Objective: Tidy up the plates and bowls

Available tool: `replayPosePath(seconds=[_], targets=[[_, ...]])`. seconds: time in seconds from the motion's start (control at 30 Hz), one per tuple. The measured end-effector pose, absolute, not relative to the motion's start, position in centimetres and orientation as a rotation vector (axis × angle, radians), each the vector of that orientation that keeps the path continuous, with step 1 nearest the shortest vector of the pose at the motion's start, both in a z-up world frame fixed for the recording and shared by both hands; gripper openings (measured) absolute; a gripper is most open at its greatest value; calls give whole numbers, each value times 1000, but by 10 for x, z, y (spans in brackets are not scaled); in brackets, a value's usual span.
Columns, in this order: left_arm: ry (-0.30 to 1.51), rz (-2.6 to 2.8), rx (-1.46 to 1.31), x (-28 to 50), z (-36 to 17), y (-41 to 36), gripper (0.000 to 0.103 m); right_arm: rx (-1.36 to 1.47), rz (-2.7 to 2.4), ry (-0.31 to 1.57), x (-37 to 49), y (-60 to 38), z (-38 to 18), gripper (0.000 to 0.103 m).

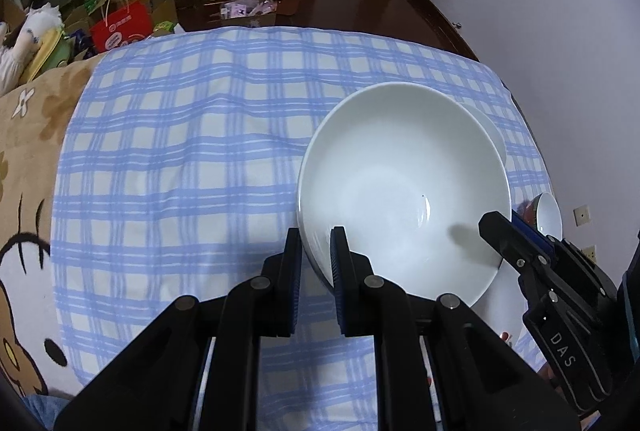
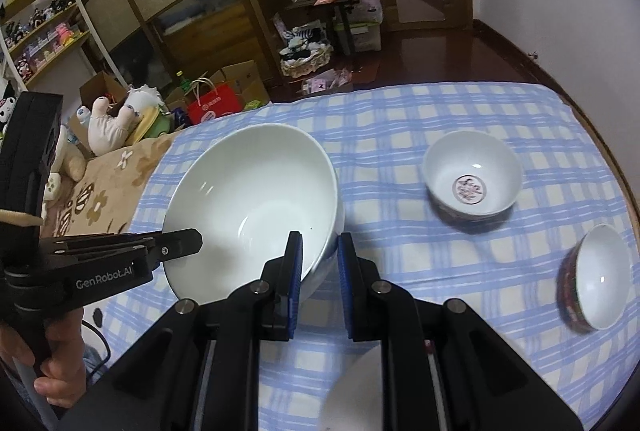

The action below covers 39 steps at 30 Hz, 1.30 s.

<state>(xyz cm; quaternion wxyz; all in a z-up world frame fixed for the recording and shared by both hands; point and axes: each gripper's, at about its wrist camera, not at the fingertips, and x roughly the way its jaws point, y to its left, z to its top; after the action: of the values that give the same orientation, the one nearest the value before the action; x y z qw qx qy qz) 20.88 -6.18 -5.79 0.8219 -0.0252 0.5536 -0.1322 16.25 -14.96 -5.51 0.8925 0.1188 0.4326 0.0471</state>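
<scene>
The big white bowl (image 1: 404,191) is held off the checked blue cloth (image 1: 180,151) of the bed, toward its right side, gripped from two sides at once. The left gripper (image 1: 316,247) has its fingers clamped on the near-left rim, one pad inside and one outside. The right gripper (image 2: 320,251) is clamped the same way on the opposite rim.

The step in hand looks like carrying this bowl to a place among the other dishes. Next it needs a flat, free patch of cloth or a stack to nest on, and both hands lowering together so that it stays level before either grip lets go.

A small patterned bowl (image 2: 472,179) sits upright near the bed's far right edge. Another small bowl (image 2: 596,271) lies tipped on its side close to the right edge. A white rim (image 2: 352,391), probably a plate, shows at the near edge under the right gripper. These crowd the right side; the left half of the cloth is bare.
</scene>
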Motion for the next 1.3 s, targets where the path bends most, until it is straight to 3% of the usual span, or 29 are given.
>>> replayPosePath(seconds=[0.87,1.3], targets=[[1215,-291,6,227,-114,-104,15,287,80,915,161,-185,-117,19],[1237,-299,-16,236,-129,-102,16,273,97,910,171,-187,-118,19]])
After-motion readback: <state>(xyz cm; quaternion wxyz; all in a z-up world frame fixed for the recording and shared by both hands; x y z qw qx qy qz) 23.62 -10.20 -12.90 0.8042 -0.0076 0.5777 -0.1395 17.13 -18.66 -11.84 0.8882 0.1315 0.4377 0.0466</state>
